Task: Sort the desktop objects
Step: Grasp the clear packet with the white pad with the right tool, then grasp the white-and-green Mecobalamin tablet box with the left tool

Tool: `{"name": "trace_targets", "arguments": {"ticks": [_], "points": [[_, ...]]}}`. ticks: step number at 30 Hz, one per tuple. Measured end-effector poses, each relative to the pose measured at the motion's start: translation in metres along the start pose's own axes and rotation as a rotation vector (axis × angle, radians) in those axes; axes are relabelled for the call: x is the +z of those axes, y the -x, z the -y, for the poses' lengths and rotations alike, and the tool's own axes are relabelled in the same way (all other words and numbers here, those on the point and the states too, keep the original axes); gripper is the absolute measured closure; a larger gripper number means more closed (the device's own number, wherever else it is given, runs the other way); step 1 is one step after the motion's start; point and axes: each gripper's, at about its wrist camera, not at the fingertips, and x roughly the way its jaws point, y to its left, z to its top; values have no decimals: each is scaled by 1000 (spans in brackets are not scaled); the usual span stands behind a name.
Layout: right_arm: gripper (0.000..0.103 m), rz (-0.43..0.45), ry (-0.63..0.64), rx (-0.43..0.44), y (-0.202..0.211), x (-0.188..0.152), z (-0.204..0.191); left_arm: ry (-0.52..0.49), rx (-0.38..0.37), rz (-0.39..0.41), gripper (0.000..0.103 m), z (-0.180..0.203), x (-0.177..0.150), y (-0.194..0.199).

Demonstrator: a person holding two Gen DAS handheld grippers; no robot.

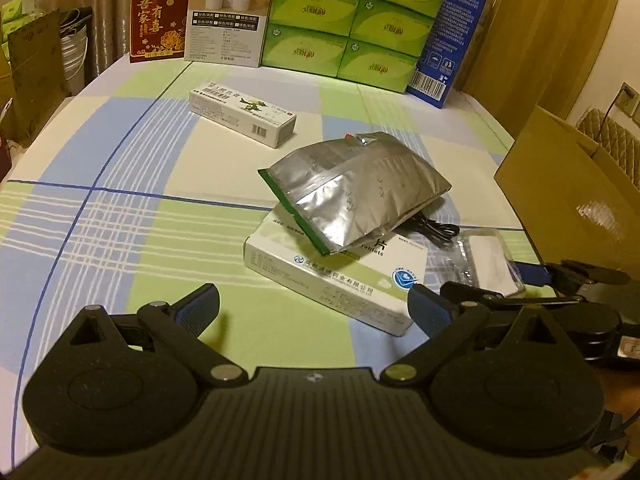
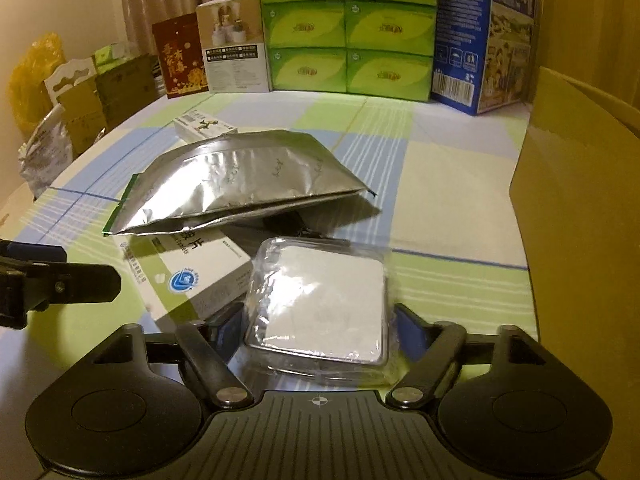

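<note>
On the checked tablecloth point(image 1: 120, 208) lie two medicine cartons: a long narrow box point(image 1: 243, 114) with a green figure printed on it, lying apart toward the far side, and a flat white tablet box point(image 1: 332, 280) nearer the grippers. One silver foil pouch point(image 1: 356, 188) with a green sealed edge leans across the far end of the tablet box, and one black cable point(image 1: 436, 229) pokes out from beneath the pouch. One clear plastic packet holding a white square pad point(image 2: 324, 300) sits between the blue pads of the right gripper point(image 2: 320, 328); its fingers flank the packet on both sides, but whether they actually press it cannot be told. The left gripper point(image 1: 316, 312) hangs released, jaws spread wide with nothing between them, just short of the tablet box's near corner. Along the back stand six visible green tissue packs point(image 1: 352, 20) stacked in two columns, one blue milk carton box point(image 2: 484, 36), one beige product box point(image 1: 230, 12) and one dark red gift bag point(image 1: 158, 16). One open cardboard box point(image 2: 580, 216) rises at the right edge, close beside the right gripper, its flap blocking the view beyond.
</note>
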Motion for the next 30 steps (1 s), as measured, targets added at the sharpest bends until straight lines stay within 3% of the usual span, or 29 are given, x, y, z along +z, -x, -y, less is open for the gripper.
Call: {"name": "trace_targets", "arguments": {"ticks": [9,21,30], "points": [[34,10,39,31,-11,4,-5,24,23,-5,4,-10,0,2],[35,-45,231,287,11,-28,-54,32,31,-4,4,-13,-4,10],[35,-2,119,21,16,-25,-25,6,28,-25,7,-4,-4,-13]]}}
